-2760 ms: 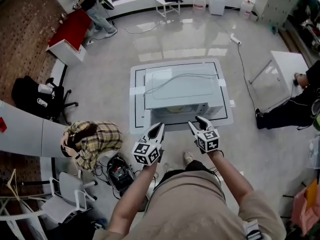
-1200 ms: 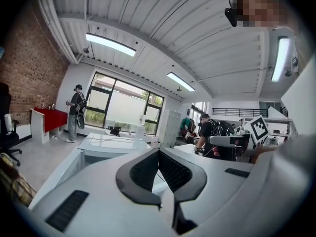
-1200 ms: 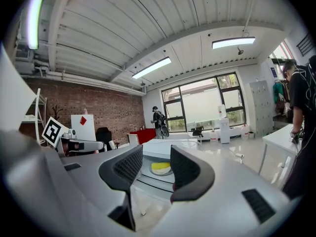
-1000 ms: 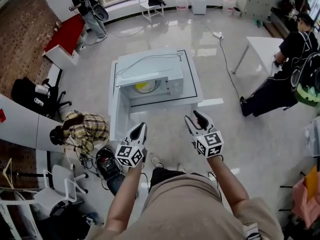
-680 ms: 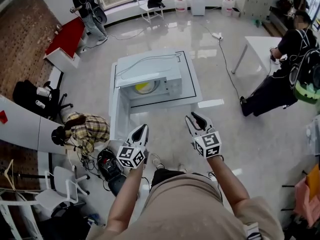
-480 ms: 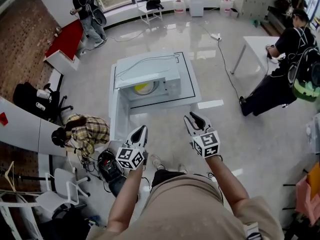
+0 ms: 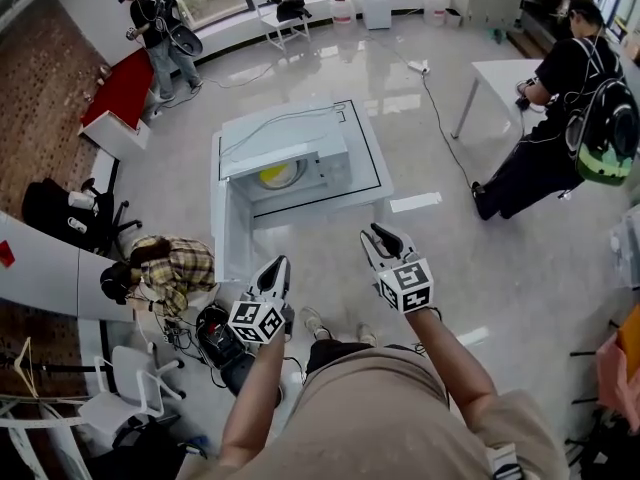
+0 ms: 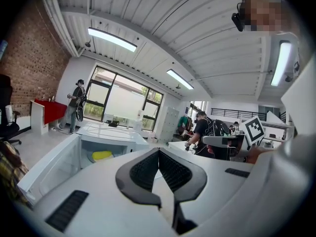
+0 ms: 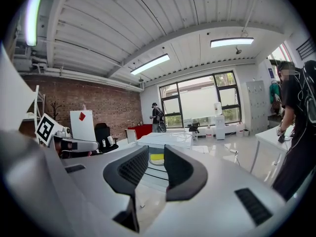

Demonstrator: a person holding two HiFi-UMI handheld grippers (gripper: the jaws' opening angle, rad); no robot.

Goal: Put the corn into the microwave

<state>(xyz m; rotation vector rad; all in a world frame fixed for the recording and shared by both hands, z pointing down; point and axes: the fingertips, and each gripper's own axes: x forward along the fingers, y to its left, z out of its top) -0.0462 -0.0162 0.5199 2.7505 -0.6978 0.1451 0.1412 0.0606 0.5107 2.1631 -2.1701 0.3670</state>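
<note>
corn (image 7: 277, 175) lies as a yellow shape inside the open white microwave (image 7: 300, 148), which in the head view sits on a low white platform (image 7: 365, 158) marked with a black line, its door (image 7: 228, 238) swung out to the left. nearer the camera, the wearer holds the left gripper (image 7: 279, 265) and the right gripper (image 7: 378, 236) side by side above the glossy floor (image 7: 330, 258), both well apart from the oven. a person in a plaid shirt (image 7: 170, 268) crouches beside the platform, and a person with a green backpack (image 7: 555, 98) stands by a white table (image 7: 495, 73). in the left gripper view, the left gripper (image 8: 158, 151) has its black fingers pressed together with nothing between them; the corn (image 8: 102, 155) shows inside the microwave (image 8: 108, 131) ahead to the left, past the open door (image 8: 49, 167). in the right gripper view, the right gripper (image 9: 156, 149) has just been closing, yet its fingers stand a narrow gap apart and grip nothing; beyond that gap the corn (image 9: 156, 159) is seen far off in the microwave (image 9: 165, 139).
</note>
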